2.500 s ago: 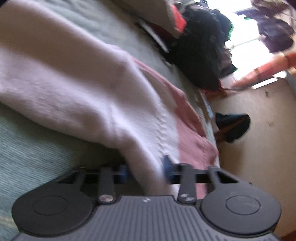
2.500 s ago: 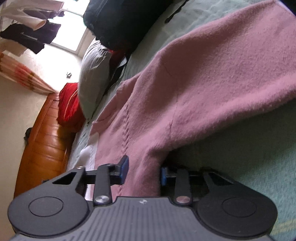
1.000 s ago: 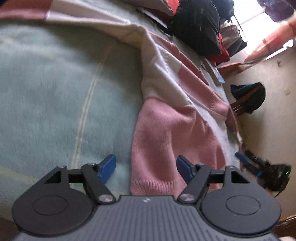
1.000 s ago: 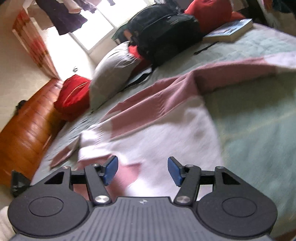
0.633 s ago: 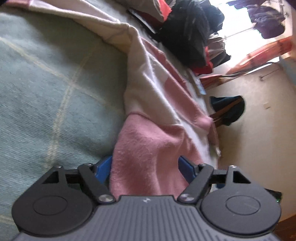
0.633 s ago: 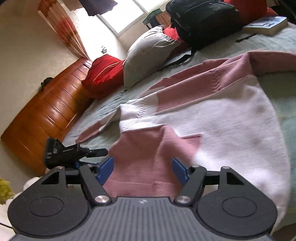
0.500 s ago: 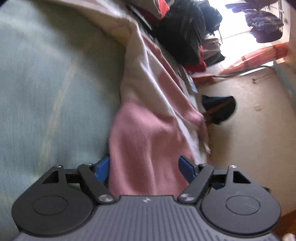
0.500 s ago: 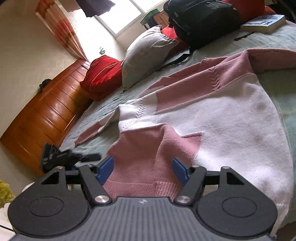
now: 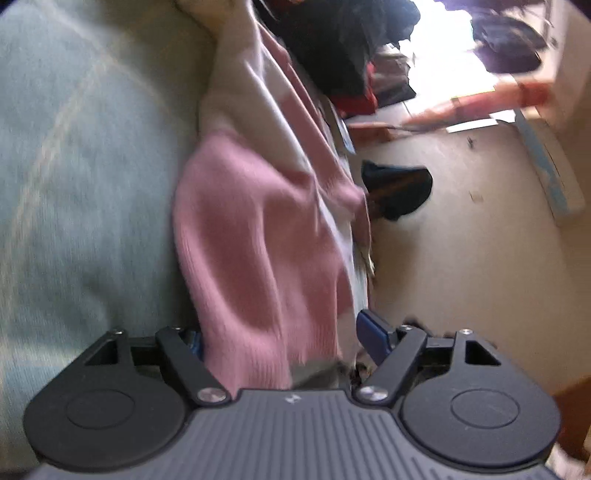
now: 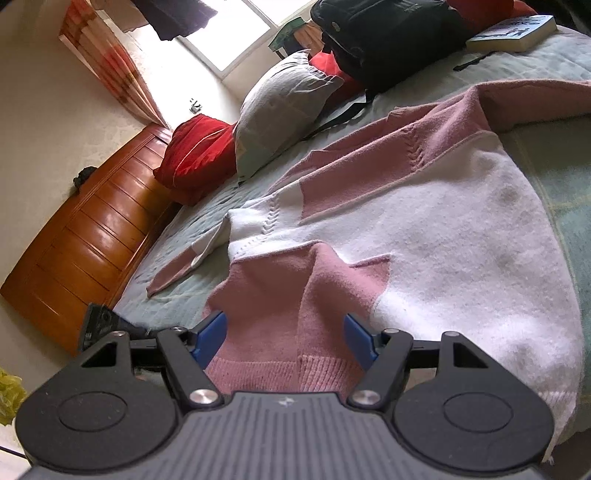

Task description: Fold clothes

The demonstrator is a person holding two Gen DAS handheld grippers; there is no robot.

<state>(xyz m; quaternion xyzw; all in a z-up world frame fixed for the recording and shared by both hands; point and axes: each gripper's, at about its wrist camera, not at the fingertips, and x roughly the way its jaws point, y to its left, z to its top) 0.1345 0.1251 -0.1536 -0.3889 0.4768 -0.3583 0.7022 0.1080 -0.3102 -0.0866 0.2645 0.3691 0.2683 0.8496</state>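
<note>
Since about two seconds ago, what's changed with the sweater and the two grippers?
Both grippers let go of the sleeves they pinched. The pink-and-white sweater now lies spread on the bed. The left gripper and right gripper have moved to its ribbed pink hem; the left's jaws are closing, fabric between them. Backpack, pillows and book unchanged.

Bed [image 10: 554, 55] w/ sweater [image 10: 461, 236], pillows [image 10: 280, 107], backpack [image 10: 388, 33]

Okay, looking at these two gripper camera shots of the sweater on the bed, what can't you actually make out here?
- Left wrist view: motion blur smears the sweater; the left gripper is closing around the hem, but pad contact is unclear, since fabric covers one pad.
- Right wrist view: the right gripper body hides the hem's lowest edge.
- Right wrist view: the book cover text is too small to read.
- Right wrist view: the far sleeve is cut off at the frame's right edge.
</note>
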